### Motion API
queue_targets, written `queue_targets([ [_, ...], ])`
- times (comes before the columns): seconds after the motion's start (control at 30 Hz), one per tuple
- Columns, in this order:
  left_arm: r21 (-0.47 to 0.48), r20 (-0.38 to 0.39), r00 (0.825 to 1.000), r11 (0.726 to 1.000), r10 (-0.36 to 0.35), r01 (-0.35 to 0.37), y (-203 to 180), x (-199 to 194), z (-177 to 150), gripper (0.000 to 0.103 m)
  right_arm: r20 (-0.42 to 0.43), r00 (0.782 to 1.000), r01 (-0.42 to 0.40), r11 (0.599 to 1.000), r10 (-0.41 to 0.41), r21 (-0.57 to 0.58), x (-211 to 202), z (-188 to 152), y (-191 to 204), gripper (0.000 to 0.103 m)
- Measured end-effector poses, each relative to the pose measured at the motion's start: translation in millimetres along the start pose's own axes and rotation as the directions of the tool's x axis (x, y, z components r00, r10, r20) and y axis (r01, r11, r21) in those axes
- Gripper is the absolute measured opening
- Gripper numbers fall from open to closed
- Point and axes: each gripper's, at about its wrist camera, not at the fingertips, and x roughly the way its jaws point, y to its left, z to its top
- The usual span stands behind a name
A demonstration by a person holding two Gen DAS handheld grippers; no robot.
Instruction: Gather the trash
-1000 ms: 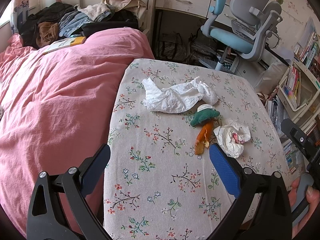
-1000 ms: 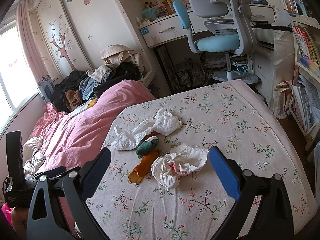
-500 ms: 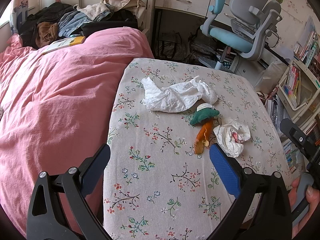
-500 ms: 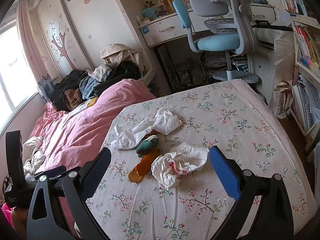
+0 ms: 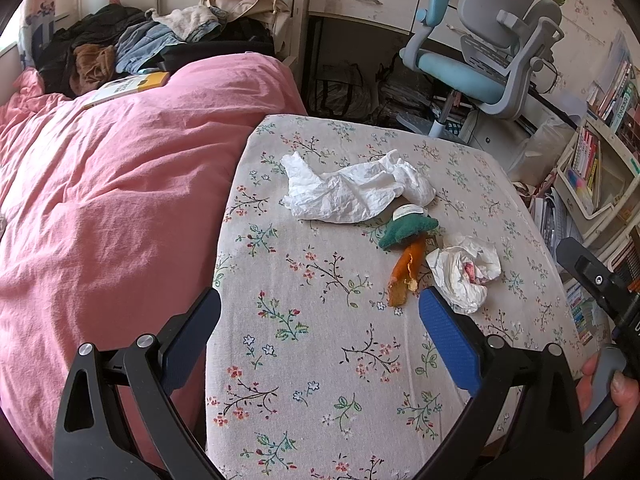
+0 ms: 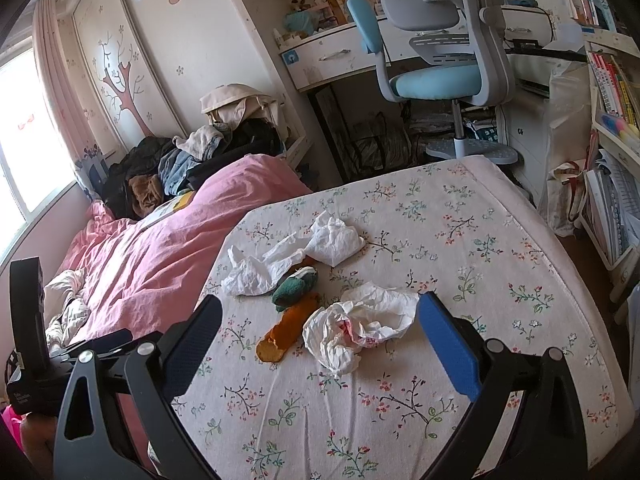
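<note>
On the floral bed sheet (image 5: 320, 360) lie a long crumpled white tissue (image 5: 352, 190), a smaller crumpled tissue with a pink stain (image 5: 464, 270) and a toy carrot with an orange body and green top (image 5: 408, 248). The same three show in the right wrist view: long tissue (image 6: 296, 256), stained tissue (image 6: 360, 324), carrot (image 6: 292, 316). My left gripper (image 5: 320, 320) is open and empty, hovering short of the carrot. My right gripper (image 6: 320, 324) is open, its jaws either side of the stained tissue and carrot, above them.
A pink duvet (image 5: 100, 208) covers the bed's left side, with piled clothes (image 5: 140, 44) and a yellow book (image 5: 128, 86) at its head. A blue-grey desk chair (image 5: 480, 60), a desk (image 6: 340, 56) and bookshelves (image 5: 592, 160) stand beyond the bed's far and right edges.
Almost nothing: both grippers stay open and hover, with only a slight drift toward the trash.
</note>
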Motion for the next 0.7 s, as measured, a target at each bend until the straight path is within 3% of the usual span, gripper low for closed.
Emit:
queue_targets([
  [0.7, 0.001, -0.002, 1.000, 1.000, -0.002, 0.002, -0.9, -0.4, -1.2, 0.096, -0.013, 1.000, 0.003, 1.000, -0.003, -0.003, 0.9, 0.7, 2.0, 0.094],
])
